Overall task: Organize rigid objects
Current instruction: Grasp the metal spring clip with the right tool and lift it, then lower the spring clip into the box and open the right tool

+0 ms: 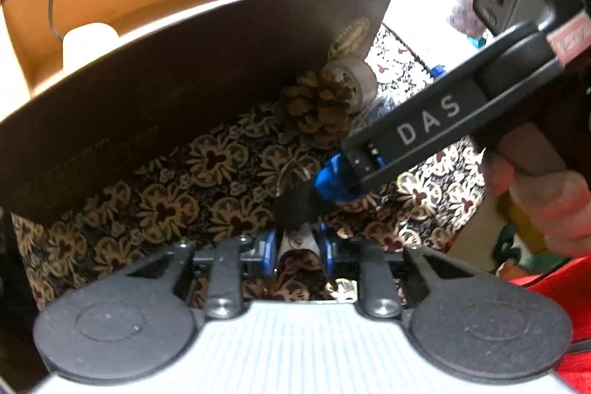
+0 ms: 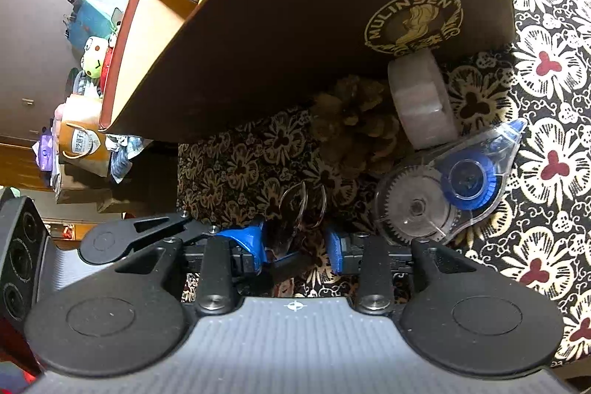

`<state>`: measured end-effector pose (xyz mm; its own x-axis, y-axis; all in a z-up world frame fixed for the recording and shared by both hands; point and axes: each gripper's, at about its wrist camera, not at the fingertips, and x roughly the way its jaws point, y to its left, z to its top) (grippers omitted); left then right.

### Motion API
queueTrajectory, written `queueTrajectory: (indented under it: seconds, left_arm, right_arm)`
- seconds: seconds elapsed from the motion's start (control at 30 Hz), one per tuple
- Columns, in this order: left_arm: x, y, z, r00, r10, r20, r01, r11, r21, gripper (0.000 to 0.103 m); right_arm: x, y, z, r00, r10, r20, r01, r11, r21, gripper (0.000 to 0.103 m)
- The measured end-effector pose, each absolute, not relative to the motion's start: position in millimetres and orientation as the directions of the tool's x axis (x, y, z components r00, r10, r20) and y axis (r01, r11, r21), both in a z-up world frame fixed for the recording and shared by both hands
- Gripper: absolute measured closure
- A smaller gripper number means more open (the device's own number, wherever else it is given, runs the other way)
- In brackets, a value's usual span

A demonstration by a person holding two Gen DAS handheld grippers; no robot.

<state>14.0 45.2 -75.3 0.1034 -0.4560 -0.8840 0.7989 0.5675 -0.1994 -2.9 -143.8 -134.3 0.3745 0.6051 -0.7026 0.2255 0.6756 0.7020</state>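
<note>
- The right claw (image 2: 297, 248) stood partly open, its blue fingers (image 2: 251, 240) either side of a dark strap with metal key rings (image 2: 301, 205); whether they gripped it could not be told.
- The left claw (image 1: 297, 246) was narrowly parted, nothing clearly between its fingers.
- The brown box (image 1: 166, 120) stood on the floral surface (image 2: 546, 150), a pale roll (image 1: 88, 41) inside.
- A pine cone (image 2: 354, 124), tape roll (image 2: 421, 98) and correction-tape dispenser (image 2: 447, 183) lay just beside the box.

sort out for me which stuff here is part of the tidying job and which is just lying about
Job: brown box, pine cone, tape roll, correction tape dispenser, key rings, right tongs.

Lying about: plush toys, paper bag, floral cloth.
</note>
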Motion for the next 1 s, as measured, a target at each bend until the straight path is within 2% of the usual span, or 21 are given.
queueTrajectory:
  seconds: [0.27,0.63,0.8,1.0]
  left_arm:
    - [11.6,59.4,-24.4,0.084,-0.556,-0.827,0.769,0.564,-0.301,0.084]
    - [30.6,54.3,64.4,0.214,-0.685,-0.697,0.827,0.507,-0.244,0.084]
    - [68.3,27.1,74.5,0.301,-0.666,-0.682,0.832,0.533,-0.154,0.084]
    - [127.5,4.4,44.2,0.285,-0.602,-0.746,0.786,0.592,-0.178,0.084]
  right_arm:
    - [-5.4,-155.2,-106.4,0.370,0.649,-0.664,0.166,0.657,0.735,0.096]
    - [2.7,-176.0,-6.4,0.522,0.625,-0.581,-0.076,0.712,0.698,0.101]
    - [40.5,-182.3,14.5,0.595,0.584,-0.552,-0.136,0.750,0.648,0.101]
    - [104.9,-185.5,-3.2,0.586,0.561,-0.585,-0.096,0.765,0.637,0.101]
